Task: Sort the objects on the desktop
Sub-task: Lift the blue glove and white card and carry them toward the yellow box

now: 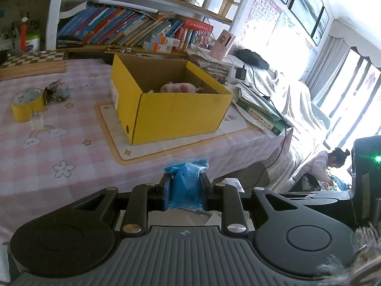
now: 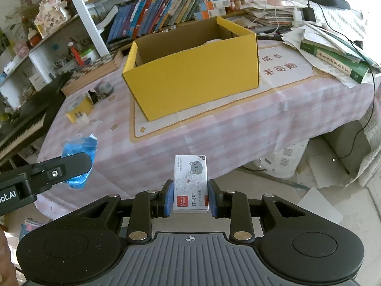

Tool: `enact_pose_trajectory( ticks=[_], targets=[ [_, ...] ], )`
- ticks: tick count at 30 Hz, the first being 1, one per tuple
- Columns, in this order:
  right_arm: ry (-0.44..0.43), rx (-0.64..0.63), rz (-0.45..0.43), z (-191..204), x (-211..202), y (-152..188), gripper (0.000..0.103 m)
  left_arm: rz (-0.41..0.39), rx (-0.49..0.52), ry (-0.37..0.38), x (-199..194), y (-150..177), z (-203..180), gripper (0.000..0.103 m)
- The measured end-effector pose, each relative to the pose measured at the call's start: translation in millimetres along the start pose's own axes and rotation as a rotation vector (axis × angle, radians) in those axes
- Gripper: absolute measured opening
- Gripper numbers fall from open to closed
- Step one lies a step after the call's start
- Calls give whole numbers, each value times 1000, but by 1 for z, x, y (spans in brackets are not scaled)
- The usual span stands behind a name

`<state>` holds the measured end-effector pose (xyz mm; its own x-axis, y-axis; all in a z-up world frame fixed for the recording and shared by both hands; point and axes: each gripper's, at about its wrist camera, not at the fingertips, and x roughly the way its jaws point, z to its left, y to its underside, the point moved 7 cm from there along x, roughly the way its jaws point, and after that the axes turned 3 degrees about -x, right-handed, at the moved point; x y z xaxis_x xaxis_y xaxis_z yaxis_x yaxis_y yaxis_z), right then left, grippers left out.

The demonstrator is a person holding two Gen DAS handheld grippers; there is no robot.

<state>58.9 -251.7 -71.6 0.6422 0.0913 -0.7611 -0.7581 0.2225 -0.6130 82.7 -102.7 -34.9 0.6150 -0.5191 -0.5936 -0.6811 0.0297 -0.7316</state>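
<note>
My left gripper (image 1: 186,191) is shut on a crumpled blue plastic bag (image 1: 187,181), held off the near edge of the pink checked table (image 1: 71,143). That gripper (image 2: 78,164) and the blue bag (image 2: 79,147) also show at the left of the right wrist view. My right gripper (image 2: 190,196) is shut on a small white staple box (image 2: 190,181) with a grey cat picture. An open yellow cardboard box (image 1: 176,109) stands ahead on the table, also seen as the yellow box (image 2: 193,76). Something pink and white lies inside it (image 1: 177,87).
A yellow tape roll (image 1: 27,103), a clear small cup (image 1: 37,120) and a dark crumpled item (image 1: 57,91) sit left of the box. Stacked books and papers (image 2: 333,57) with a black cable (image 2: 371,109) crowd the right corner. A bookshelf (image 1: 119,26) lines the back. A person (image 1: 331,164) crouches at far right.
</note>
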Motion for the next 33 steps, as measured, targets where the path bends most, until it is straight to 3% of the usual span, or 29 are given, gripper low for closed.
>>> enact_pose_trajectory(
  ticks=[10,19,26,33],
  targets=[
    [-7,-7,-7,-25,15,-36,30,-19,31,1,32,-31,-15,22],
    [-53,-47,-99,-44,22,-112,30,-126,94,-13,62,-100,-30,22],
    [-104,-143,-199,-48,29,-179,30,-192,124,-75,97,-147,-32,22],
    [-166,-243,-182,-38,70,-215,30,-119,158,-186,156,-160,-13,22]
  ],
)
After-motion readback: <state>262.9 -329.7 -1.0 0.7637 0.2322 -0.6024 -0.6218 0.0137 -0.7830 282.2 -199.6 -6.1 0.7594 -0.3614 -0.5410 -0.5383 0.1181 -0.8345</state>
